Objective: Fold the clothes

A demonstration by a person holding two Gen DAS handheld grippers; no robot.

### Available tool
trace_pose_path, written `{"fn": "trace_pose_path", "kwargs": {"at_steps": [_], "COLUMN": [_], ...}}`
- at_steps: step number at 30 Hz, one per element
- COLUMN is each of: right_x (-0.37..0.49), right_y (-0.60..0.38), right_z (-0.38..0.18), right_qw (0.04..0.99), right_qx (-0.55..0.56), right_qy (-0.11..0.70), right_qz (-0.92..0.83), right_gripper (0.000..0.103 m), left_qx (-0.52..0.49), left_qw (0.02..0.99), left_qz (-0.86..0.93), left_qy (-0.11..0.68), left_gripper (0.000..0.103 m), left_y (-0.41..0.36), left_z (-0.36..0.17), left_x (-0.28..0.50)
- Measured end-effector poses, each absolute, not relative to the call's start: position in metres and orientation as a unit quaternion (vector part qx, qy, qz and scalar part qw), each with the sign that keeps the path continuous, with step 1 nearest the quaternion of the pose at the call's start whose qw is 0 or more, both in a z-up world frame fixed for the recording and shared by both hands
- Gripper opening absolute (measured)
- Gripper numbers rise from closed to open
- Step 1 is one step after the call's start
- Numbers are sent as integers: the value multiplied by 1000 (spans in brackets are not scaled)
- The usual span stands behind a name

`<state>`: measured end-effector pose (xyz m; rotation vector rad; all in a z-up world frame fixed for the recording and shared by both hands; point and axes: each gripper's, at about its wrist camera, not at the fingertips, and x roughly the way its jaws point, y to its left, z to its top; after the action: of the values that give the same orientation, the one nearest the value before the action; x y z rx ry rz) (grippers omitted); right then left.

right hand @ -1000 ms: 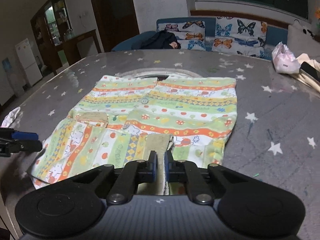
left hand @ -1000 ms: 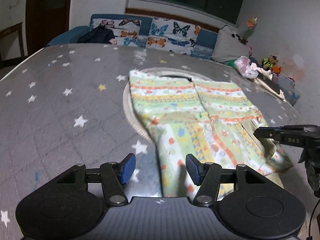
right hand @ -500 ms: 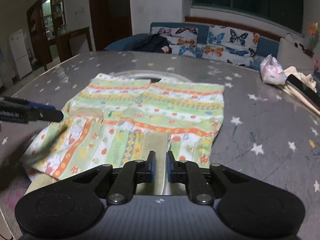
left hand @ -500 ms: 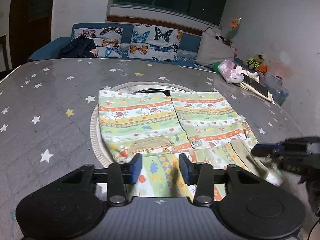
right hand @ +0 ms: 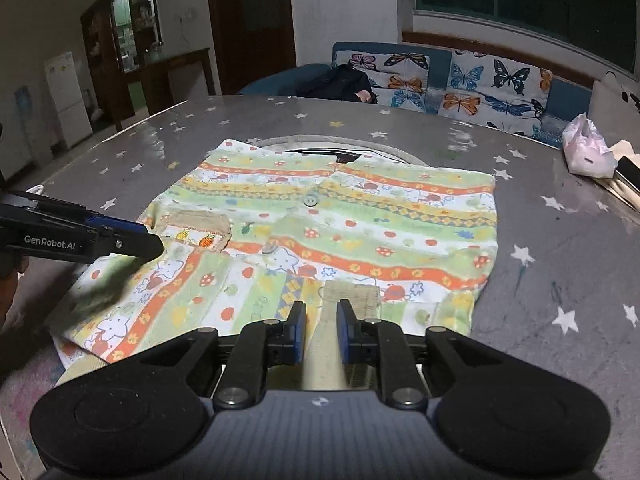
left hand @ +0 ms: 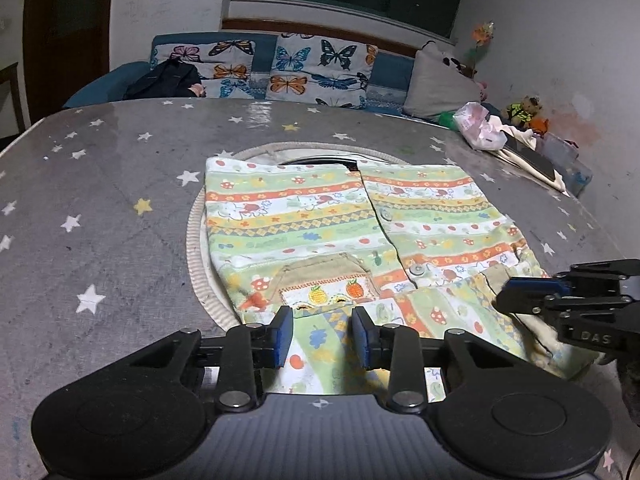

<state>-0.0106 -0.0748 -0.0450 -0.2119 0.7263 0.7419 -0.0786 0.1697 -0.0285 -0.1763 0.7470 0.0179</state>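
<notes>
A child's striped, printed shirt [left hand: 304, 216] lies flat on the grey star-patterned table [left hand: 100, 200], both sleeves folded across its near hem. My left gripper [left hand: 322, 320] hovers over the near hem below the beige pocket [left hand: 324, 280]. Its jaws are closing, with cloth under the gap and nothing pinched. In the right wrist view the shirt [right hand: 360, 216] fills the middle. My right gripper [right hand: 320, 312] straddles the beige sleeve cuff [right hand: 352, 296]; its jaws are opening and the pads stand off the cuff. Each gripper shows in the other's view: right gripper [left hand: 504, 292], left gripper [right hand: 156, 244].
A round mat [left hand: 194, 248] lies under the shirt. A pink plastic bag [left hand: 478, 126] and a flat dark thing on cloth sit at the table's far right edge. A butterfly-print sofa [left hand: 296, 68] stands behind the table. The near table edge is just below both grippers.
My left gripper has moved from beside the shirt to over its near hem, and its jaws have narrowed. My right gripper's jaws, shut on the beige cuff before, now stand apart.
</notes>
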Motion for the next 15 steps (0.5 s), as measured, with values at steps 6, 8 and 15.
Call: {"fn": "trace_pose_path", "kwargs": {"at_steps": [6,8,15], "right_x": [-23,-25,-37], "right_y": [-76,-76,-81], "right_z": [-36,-40,-39], "right_qw": [859,854,857], "right_qx": [-111,-119,-127], "right_qy": [333,338,331], "right_qz": [373,376,375], "right_gripper": [23,25,38], "left_qx": [-59,-46,-20], "left_qw": [934,932,928], "left_qz": [-13,-18,-9], "left_qy": [351,360,371], "left_gripper": [35,35,44], "left_y": [150,143,132], "left_z": [-19,-24,-35], "left_x": [-84,-83,-87]}}
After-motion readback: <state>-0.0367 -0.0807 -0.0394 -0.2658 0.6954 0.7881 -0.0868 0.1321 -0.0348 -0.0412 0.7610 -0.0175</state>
